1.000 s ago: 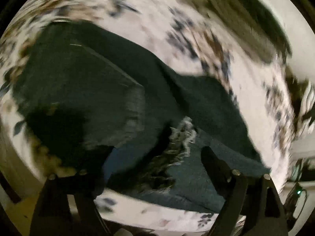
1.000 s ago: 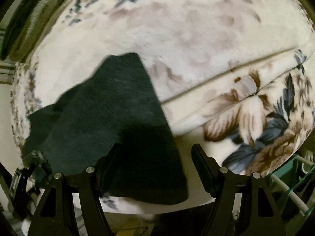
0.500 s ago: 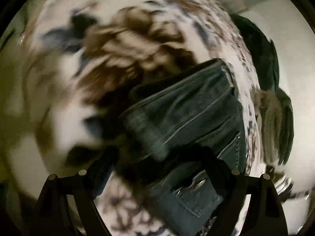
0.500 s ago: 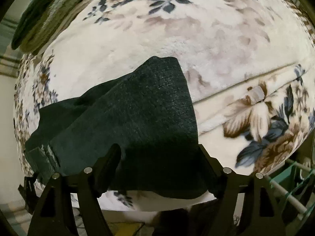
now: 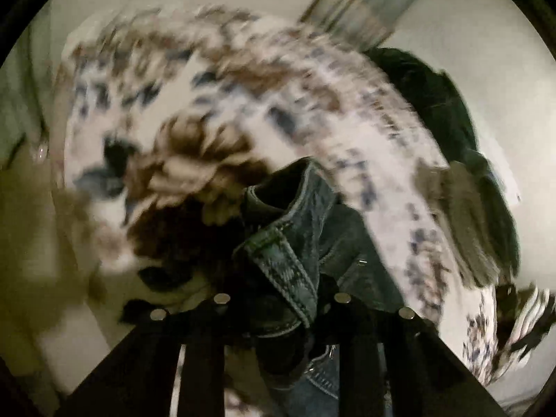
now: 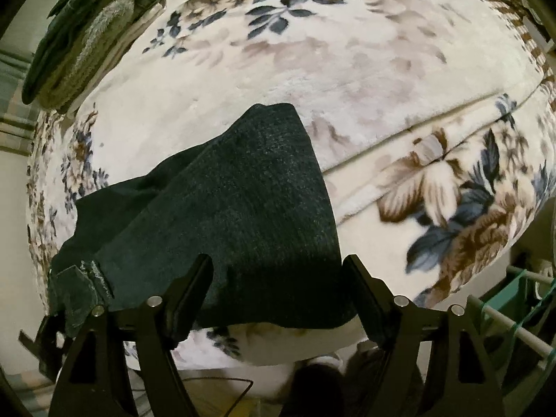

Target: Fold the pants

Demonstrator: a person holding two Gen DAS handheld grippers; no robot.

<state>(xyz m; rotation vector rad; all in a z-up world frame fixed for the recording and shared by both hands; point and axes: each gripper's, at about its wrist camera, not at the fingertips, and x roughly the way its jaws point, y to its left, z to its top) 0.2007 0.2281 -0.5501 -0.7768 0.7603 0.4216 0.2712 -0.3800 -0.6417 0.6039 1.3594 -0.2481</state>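
Dark blue jeans (image 6: 222, 229) lie folded on a floral blanket (image 6: 347, 69), with a leg reaching the near bed edge. My right gripper (image 6: 278, 292) is open, its fingers either side of the leg end, above the fabric. In the left wrist view my left gripper (image 5: 279, 299) is shut on the jeans' waistband (image 5: 288, 264), which is bunched and lifted between the fingers. The left gripper also shows in the right wrist view at the lower left (image 6: 74, 295), holding the waistband corner.
A green and grey garment pile (image 6: 80, 34) lies at the bed's far left corner, and shows in the left wrist view (image 5: 451, 146). A green rack with white rails (image 6: 504, 312) stands by the bed at the right. Floor and a cable (image 6: 222, 382) lie below the bed edge.
My left gripper swung from the frayed leg area to the waistband and closed on it, lifting it. The right gripper stayed open over the leg end, and the jeans shifted slightly.
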